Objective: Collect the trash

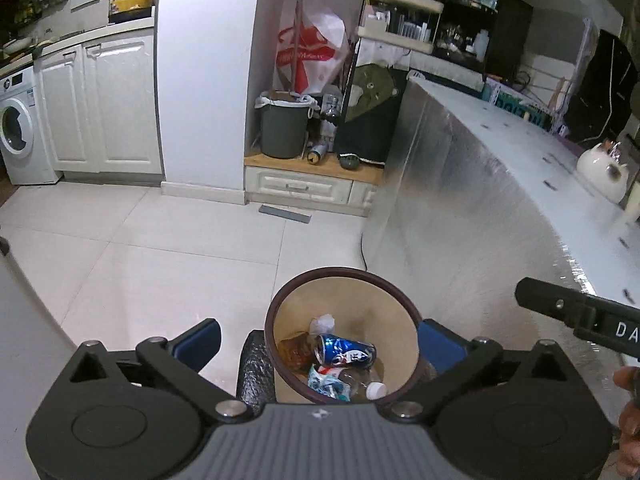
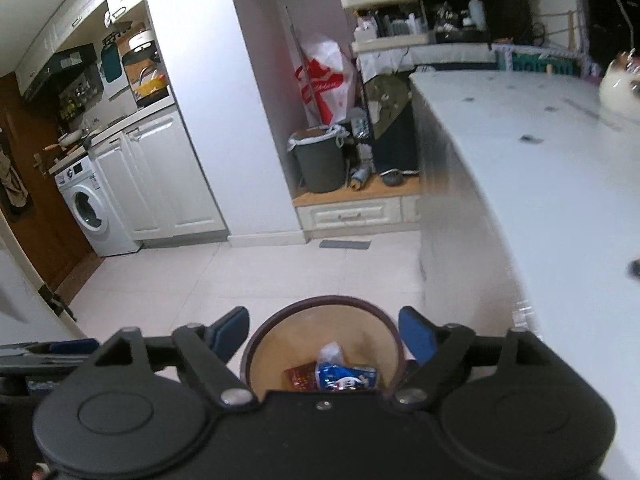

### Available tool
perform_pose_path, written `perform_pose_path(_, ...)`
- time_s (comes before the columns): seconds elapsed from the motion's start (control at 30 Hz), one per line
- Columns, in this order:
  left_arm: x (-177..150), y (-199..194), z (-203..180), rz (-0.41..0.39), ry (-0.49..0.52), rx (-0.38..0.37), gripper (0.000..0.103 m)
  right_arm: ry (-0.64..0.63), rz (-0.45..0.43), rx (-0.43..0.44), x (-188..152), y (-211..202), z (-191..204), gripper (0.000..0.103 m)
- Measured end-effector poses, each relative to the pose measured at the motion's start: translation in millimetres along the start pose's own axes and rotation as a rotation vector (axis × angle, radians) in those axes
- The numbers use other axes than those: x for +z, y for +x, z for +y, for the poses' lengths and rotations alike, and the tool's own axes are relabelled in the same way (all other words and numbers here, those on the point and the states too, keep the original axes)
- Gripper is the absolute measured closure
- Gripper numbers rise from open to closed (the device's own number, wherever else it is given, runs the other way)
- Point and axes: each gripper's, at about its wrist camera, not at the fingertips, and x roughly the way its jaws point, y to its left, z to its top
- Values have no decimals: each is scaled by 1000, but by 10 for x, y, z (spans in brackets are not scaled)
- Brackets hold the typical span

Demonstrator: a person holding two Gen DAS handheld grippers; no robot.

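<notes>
A round bin with a dark brown rim [image 1: 344, 274] stands on the floor tiles directly below both grippers. Inside it lie a blue drink can [image 1: 346, 354], a brown wrapper [image 1: 294, 354], a white crumpled tissue [image 1: 323, 323], a blue-and-white wrapper [image 1: 325, 380] and a clear bottle with a white cap [image 1: 370, 388]. My left gripper [image 1: 318, 330] hangs above the bin, open, with nothing between its blue pads [image 1: 200, 344]. In the right wrist view the bin rim [image 2: 320, 300], can [image 2: 346, 378] and brown wrapper [image 2: 300, 376] show under my right gripper [image 2: 324, 332], which is also open and holds nothing.
A long white counter with a foil-clad side [image 1: 460, 200] runs along the right and bears a white teapot [image 1: 604, 172]. A grey lined bin [image 1: 284, 128] and a red-and-white bag [image 1: 308, 52] sit in the alcove. White cabinets and a washing machine [image 1: 20, 136] stand at left.
</notes>
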Motion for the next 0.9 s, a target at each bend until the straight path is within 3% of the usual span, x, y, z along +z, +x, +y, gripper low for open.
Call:
perform_pose_path(0.2,-63,-385,-125,-21,-5,-16,0,-21,5,-50,7,-371,-124,12)
perform_pose_path(0.63,-233,-964,-303,-60,40,36,0,-77,1,-116,-149,-989,-218,2)
perform_pose_path(0.9,-412,-1239,-453,-85,60,-6,0,-95,-30,-123,-247,-1376,-216,0)
